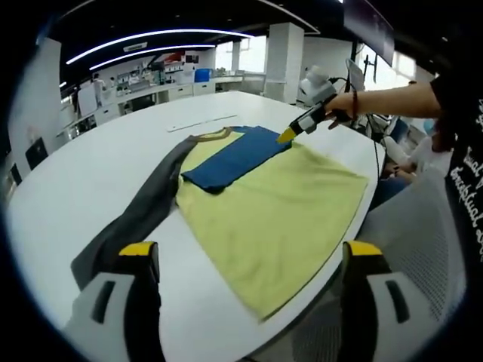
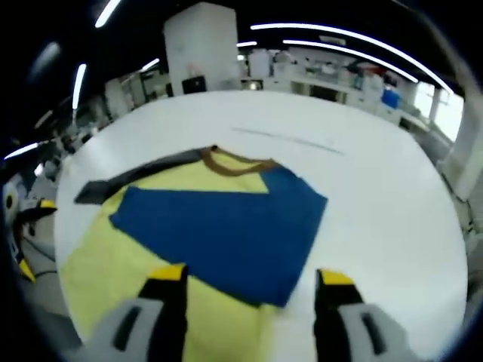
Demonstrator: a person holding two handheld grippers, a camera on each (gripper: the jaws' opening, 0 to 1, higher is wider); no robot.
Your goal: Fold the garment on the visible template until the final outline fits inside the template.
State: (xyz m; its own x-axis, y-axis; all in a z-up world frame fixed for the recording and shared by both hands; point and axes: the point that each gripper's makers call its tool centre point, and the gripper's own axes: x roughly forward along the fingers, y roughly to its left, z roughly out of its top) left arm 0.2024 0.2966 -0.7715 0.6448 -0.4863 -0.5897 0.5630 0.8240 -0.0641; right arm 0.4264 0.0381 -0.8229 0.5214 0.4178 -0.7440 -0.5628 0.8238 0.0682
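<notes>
A yellow shirt (image 1: 279, 215) lies flat on the white round table (image 1: 90, 173), brown collar (image 1: 213, 136) at the far end. Its grey sleeve (image 1: 143, 211) stretches toward my left gripper (image 1: 249, 260), whose jaws stand wide open above the table with the sleeve's end beside the left finger (image 1: 139, 260). The blue sleeve (image 1: 235, 158) lies folded across the chest. My right gripper (image 1: 287, 136), held by a hand, hovers over the blue sleeve's far corner. In the right gripper view the blue sleeve (image 2: 226, 226) lies just ahead of my open right gripper (image 2: 253, 283), over the yellow shirt (image 2: 106, 264).
A thin pale strip (image 1: 200, 123) lies on the table beyond the collar. A person in a black top (image 1: 460, 151) stands at the right by a grey chair (image 1: 411, 226). The table's near edge curves close under the shirt's hem. Lab benches (image 1: 158, 90) line the back.
</notes>
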